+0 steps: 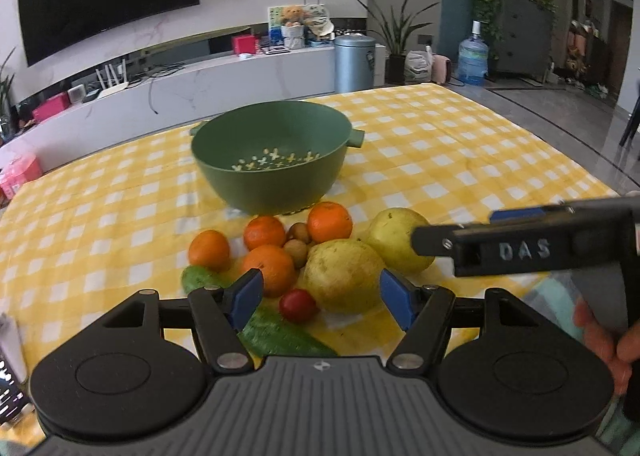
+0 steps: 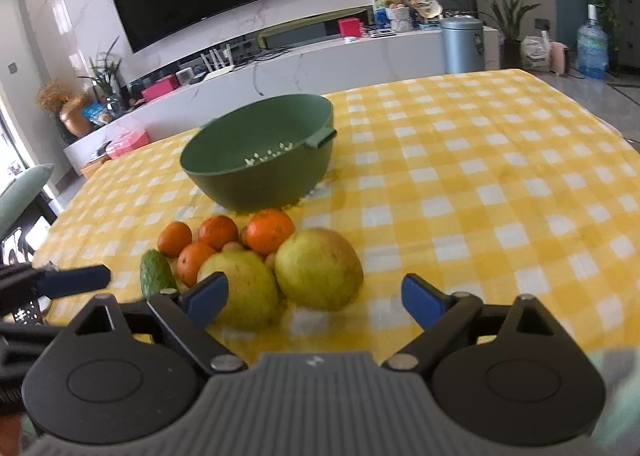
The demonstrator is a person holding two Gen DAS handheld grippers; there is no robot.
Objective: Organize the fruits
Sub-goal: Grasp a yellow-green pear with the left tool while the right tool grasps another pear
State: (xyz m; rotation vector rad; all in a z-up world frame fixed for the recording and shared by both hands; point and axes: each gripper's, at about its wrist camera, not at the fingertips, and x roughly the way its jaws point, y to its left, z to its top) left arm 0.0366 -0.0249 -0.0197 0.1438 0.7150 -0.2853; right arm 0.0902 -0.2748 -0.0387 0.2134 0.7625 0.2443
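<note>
On the yellow checked tablecloth (image 1: 460,143) a pile of fruit lies in front of an empty green colander bowl (image 1: 272,183). The pile holds several oranges (image 1: 330,221), two yellow-green pears (image 1: 342,276), a green cucumber (image 1: 276,332), a small red tomato (image 1: 298,306) and small brown fruits (image 1: 296,250). My left gripper (image 1: 322,296) stands open just over the near side of the pile, with the tomato and the near pear in line between its blue pads, untouched. My right gripper (image 2: 316,298) is open too, facing the two pears (image 2: 318,272) without touching them. The bowl (image 2: 260,183) sits behind.
The right gripper's black finger (image 1: 520,244) reaches in from the right over the far pear, held by a hand (image 1: 600,336). The left gripper's finger (image 2: 76,280) shows at the left beside the cucumber (image 2: 154,274). Bare cloth (image 2: 500,195) stretches right of the bowl.
</note>
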